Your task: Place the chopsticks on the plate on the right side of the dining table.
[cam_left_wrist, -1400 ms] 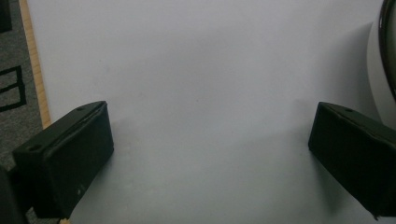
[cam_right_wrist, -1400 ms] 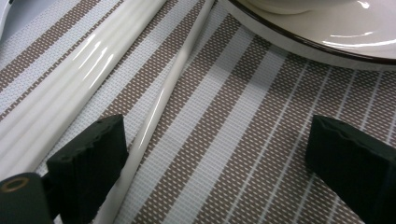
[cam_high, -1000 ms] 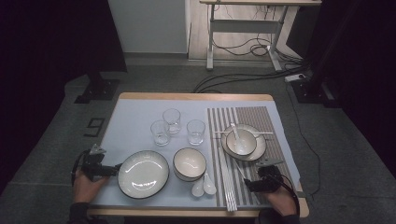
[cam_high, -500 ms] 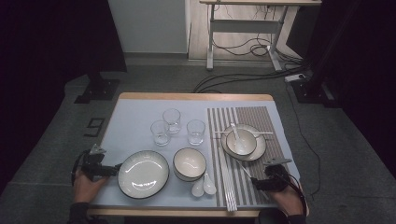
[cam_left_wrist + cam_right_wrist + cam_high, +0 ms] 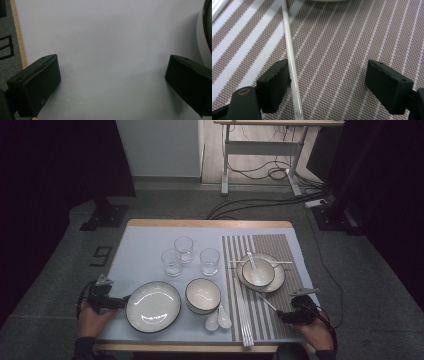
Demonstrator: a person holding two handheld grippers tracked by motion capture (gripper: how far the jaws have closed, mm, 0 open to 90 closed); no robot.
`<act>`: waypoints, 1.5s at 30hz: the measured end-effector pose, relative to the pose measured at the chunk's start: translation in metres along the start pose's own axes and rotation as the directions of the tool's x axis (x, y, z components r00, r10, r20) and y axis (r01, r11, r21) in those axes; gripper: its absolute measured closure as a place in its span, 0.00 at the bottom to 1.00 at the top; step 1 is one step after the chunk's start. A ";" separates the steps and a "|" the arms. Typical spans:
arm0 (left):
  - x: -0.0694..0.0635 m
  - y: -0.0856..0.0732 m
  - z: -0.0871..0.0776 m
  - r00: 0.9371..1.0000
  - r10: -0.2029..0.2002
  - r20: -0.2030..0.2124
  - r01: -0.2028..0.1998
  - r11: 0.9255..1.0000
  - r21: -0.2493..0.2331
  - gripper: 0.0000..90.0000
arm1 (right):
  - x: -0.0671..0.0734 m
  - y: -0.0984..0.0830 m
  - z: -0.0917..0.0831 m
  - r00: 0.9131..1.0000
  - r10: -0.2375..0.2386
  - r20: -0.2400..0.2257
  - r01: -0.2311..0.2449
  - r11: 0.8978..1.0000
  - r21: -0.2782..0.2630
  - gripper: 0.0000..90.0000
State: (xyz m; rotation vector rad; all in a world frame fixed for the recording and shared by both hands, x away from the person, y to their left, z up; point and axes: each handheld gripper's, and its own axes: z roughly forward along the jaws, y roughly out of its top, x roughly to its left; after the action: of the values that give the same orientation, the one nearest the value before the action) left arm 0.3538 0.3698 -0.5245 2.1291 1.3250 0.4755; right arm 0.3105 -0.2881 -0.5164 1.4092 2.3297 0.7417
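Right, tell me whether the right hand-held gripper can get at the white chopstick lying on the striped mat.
Probably yes. The right hand-held gripper stands open over the striped mat, and the chopstick already lies between its jaws, right beside the left one, with nothing covering it.

Three drinking glasses [image 5: 191, 255] stand clustered far ahead of the left gripper [image 5: 116, 303], a stacked bowl [image 5: 203, 295] sits between both grippers, and two white spoons [image 5: 218, 319] lie left of the right gripper [image 5: 280, 316].
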 end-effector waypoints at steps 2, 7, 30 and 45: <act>0.000 0.000 0.000 1.000 0.000 0.000 0.000 1.000 0.000 0.00 | -0.003 -0.001 -0.001 1.000 0.004 0.000 -0.004 1.000 0.006 0.21; 0.000 0.000 0.000 1.000 0.000 0.000 0.000 1.000 0.000 0.00 | -0.011 -0.003 -0.004 1.000 0.002 0.018 -0.002 1.000 0.019 0.21; 0.000 0.000 0.000 1.000 0.002 -0.001 -0.002 1.000 0.001 0.00 | -0.008 0.033 -0.008 0.987 -0.155 -0.034 0.159 0.948 0.277 0.36; 0.000 0.000 0.000 1.000 0.002 -0.001 -0.002 1.000 -0.002 0.00 | 0.005 0.055 0.003 0.951 -0.284 -0.124 0.310 0.850 0.427 0.70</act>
State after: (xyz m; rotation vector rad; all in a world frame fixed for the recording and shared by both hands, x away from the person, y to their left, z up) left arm 0.3538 0.3699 -0.5247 2.1290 1.3230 0.4783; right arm 0.3491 -0.2622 -0.4872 1.1412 2.7965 0.1641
